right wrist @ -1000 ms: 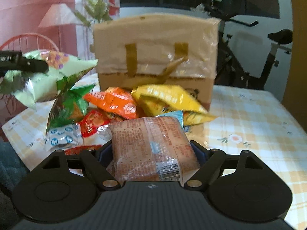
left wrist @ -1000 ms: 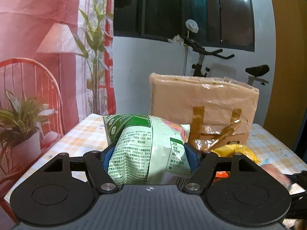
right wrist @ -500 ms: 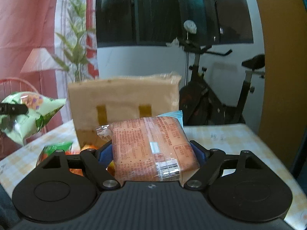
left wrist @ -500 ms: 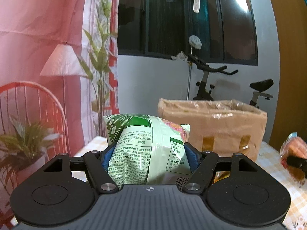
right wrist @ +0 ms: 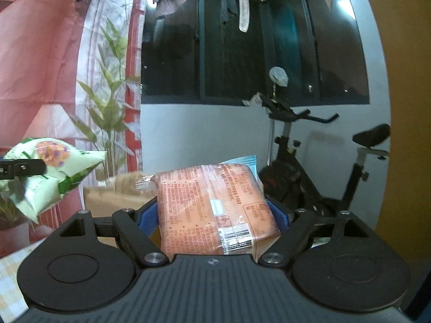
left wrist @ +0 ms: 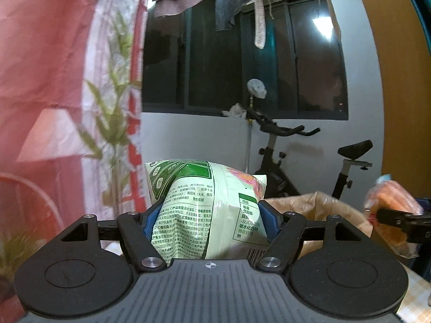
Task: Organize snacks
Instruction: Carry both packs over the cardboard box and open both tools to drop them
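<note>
My left gripper (left wrist: pixel 208 215) is shut on a pale green snack bag (left wrist: pixel 204 207), its blue pads pressing both sides. The right gripper (right wrist: pixel 215 212) is shut on an orange snack packet (right wrist: pixel 215 204) with a barcode. Both are held up in the air, near the height of the brown paper bag's open top (left wrist: pixel 309 204), which stands just behind the green bag; the paper bag (right wrist: pixel 115 193) peeks out left of the orange packet. In the right wrist view the green bag (right wrist: pixel 54 167) hangs at the left. The left wrist view shows the orange packet (left wrist: pixel 390 204) at the right edge.
An exercise bike (right wrist: pixel 309 161) stands behind the table by the white wall and dark window. A pink backdrop with printed plants (left wrist: pixel 67 107) hangs at the left. A strip of checked tablecloth (left wrist: pixel 414 290) shows at the lower right; laundry hangs overhead.
Both grippers have risen with their packets. The snack pile and tabletop have dropped out of sight, and the paper bag now sits low in both views.
</note>
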